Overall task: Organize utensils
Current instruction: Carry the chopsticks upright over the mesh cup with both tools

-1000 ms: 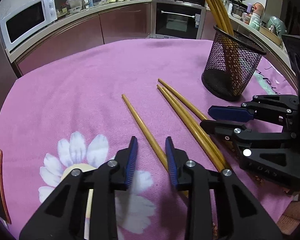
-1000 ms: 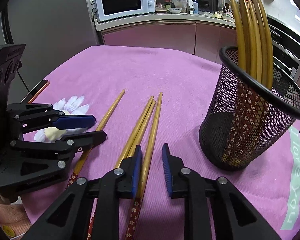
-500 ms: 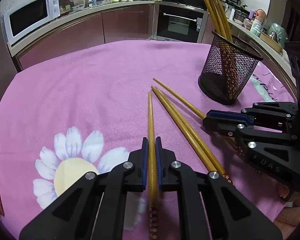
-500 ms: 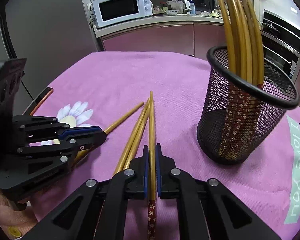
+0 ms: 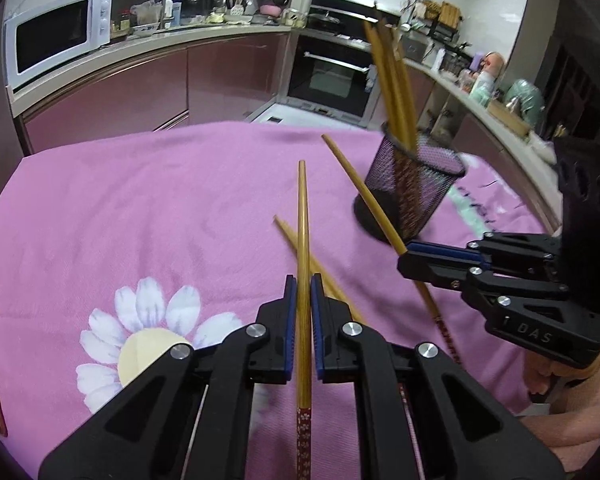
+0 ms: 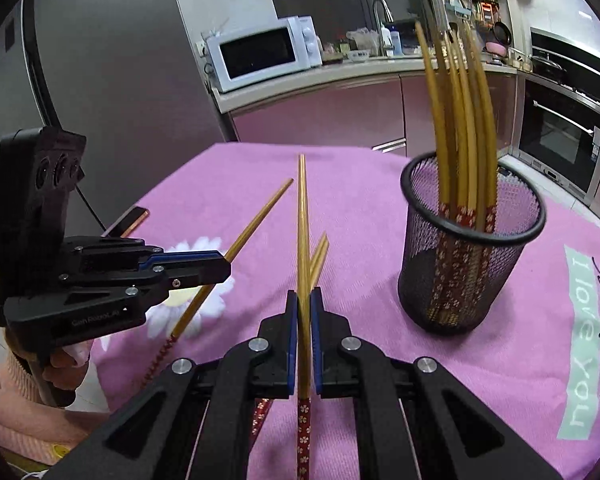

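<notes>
Two chopsticks clamped, right view alone shows phone [image 6: 126,220]

Left wrist view: mesh cup [image 5: 410,188] at 2 o'clock on the tablecloth [image 5: 140,208], with chopsticks [image 5: 392,88] in it. Two loose chopsticks [image 5: 324,272] lie at centre. Microwave [image 5: 56,40] at 10 o'clock on the counter behind; oven [image 5: 332,80] at 12.

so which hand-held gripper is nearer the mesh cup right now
Right. The right hand-held gripper sits just beside the mesh cup, clamping a chopstick. The left hand-held gripper holds its own chopstick farther out, on the flower print side.
</notes>
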{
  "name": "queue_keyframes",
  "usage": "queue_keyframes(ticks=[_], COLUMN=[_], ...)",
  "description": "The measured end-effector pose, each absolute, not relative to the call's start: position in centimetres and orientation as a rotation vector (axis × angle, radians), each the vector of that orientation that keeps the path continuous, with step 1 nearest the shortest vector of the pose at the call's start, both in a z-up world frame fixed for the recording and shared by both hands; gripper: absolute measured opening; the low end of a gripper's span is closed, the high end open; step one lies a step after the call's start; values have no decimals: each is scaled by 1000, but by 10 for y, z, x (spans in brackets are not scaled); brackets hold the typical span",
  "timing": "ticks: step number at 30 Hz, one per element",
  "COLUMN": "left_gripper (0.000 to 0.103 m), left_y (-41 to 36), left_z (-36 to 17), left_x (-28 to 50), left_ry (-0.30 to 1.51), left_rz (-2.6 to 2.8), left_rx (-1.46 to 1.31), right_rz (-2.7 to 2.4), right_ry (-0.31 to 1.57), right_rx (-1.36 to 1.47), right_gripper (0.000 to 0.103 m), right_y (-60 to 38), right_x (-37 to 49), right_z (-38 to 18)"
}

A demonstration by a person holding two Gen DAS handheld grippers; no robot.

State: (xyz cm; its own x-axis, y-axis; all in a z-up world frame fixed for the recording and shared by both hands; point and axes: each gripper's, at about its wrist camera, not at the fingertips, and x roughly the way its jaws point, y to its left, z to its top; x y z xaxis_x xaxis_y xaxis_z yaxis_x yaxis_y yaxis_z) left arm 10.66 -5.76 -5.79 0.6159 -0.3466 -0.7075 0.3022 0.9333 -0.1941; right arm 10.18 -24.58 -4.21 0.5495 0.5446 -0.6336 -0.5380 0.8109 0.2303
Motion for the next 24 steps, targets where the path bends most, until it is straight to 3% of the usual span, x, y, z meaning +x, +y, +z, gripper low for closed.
queue_keyframes(ticks=[24], left_gripper=[8], left_y=[-40], left_z=[37], left_x=[88], left_ry=[592], left_rz=[-571], left_rx=[-198], right_rz=[585], right_ry=[547], right_rx=[102], right_gripper=[5], right_y=[-308], right_x=[94], right_z=[17])
